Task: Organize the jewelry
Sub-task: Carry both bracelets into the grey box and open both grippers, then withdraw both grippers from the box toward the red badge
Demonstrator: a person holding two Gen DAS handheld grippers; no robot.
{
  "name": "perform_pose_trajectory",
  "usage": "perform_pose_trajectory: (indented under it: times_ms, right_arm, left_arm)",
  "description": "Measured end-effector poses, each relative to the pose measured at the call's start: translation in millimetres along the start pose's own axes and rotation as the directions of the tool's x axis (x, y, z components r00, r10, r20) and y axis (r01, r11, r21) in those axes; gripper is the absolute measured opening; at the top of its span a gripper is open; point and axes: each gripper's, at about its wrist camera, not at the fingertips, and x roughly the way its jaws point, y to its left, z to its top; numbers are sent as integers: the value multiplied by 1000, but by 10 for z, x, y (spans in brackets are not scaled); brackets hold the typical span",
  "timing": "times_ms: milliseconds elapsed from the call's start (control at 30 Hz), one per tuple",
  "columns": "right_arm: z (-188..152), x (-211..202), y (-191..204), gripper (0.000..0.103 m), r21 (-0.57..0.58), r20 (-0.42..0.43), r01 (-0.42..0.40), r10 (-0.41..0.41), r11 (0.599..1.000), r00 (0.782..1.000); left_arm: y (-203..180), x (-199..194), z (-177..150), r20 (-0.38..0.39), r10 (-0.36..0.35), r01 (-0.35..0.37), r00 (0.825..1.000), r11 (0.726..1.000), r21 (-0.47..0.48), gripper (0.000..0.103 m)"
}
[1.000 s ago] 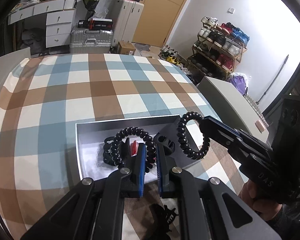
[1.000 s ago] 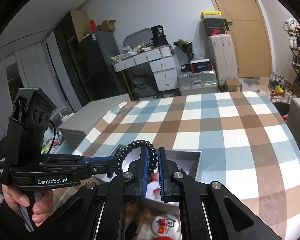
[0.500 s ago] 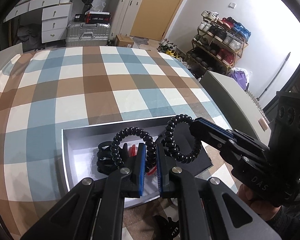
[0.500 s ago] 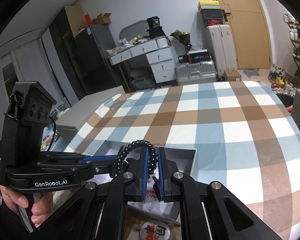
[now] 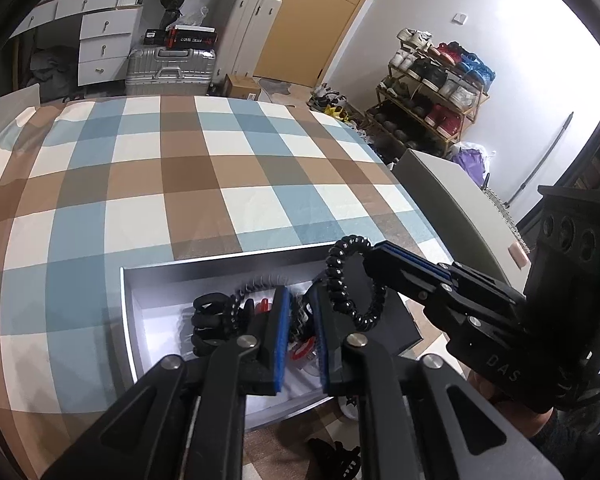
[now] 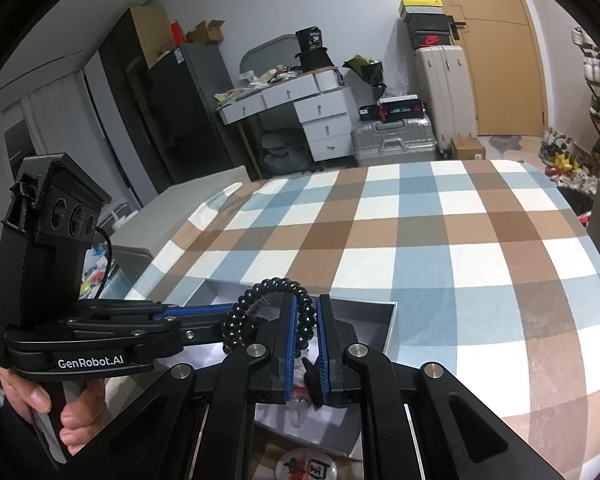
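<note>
You held the left gripper [image 5: 303, 332] low over the open grey box [image 5: 220, 258]. Its jaws had just been opening and stood slightly apart. One strand of the blurred black coil band [image 5: 256, 285] lay between the blue pads; the rest of the loop rose over the left finger. You held the right gripper [image 6: 304, 340] just beside it, clamped on a second coil band [image 6: 278, 285] that stood up as a loop above the box. Your left hand [image 6: 72, 412] was wrapped around the left handle. Inside the box, below both tips, lay a black claw clip [image 5: 208, 316] and small red pieces. The box rested on the checked cloth [image 5: 180, 184]. Beyond the cloth stood a silver suitcase [image 5: 168, 68] and a shoe rack [image 5: 432, 92]
</note>
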Motion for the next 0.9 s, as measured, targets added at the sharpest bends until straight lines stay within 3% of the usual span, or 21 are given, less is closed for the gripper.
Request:
perform_pose_trajectory:
  times_ms: [33, 67, 133, 167, 233, 467, 733, 900]
  right_arm:
    - [3, 1, 1, 11, -1, 2, -4, 4, 1000, 1000]
    - [3, -8, 6, 12, -2, 7, -3, 3, 1000, 1000]
    - [5, -25, 5, 23, 1, 11, -1, 1, 1000, 1000]
    - [5, -40, 6, 27, 4, 14, -6, 6, 1000, 1000]
    - [3, -90, 11, 49, 4, 29, -2, 2, 1000, 1000]
    - [24, -312, 89, 57, -26, 77, 14, -12, 1000, 997]
    - [-36, -563, 153, 78, -27, 115, 45, -42, 999, 992]
    - [-90, -719, 217, 82, -36, 137, 53, -48, 998, 989]
  left_arm:
    - [3, -3, -2, 1, 7, -7, 1000, 1000, 0, 20]
    - [8, -11, -6, 3, 32, -32, 999, 999, -5, 35]
    - [30, -46, -21, 24, 62, -61, 998, 998, -20, 50]
    - [32, -77, -31, 37, 65, -64, 997, 998, -22, 50]
    - [25, -131, -44, 49, 69, -68, 996, 998, -19, 51]
    - [-36, -264, -133, 83, 145, -145, 986, 989, -9, 58]
    - [-100, -398, -240, 133, 246, -247, 960, 969, -5, 59]
    - [-119, -525, -302, 188, 289, -291, 939, 957, -22, 77]
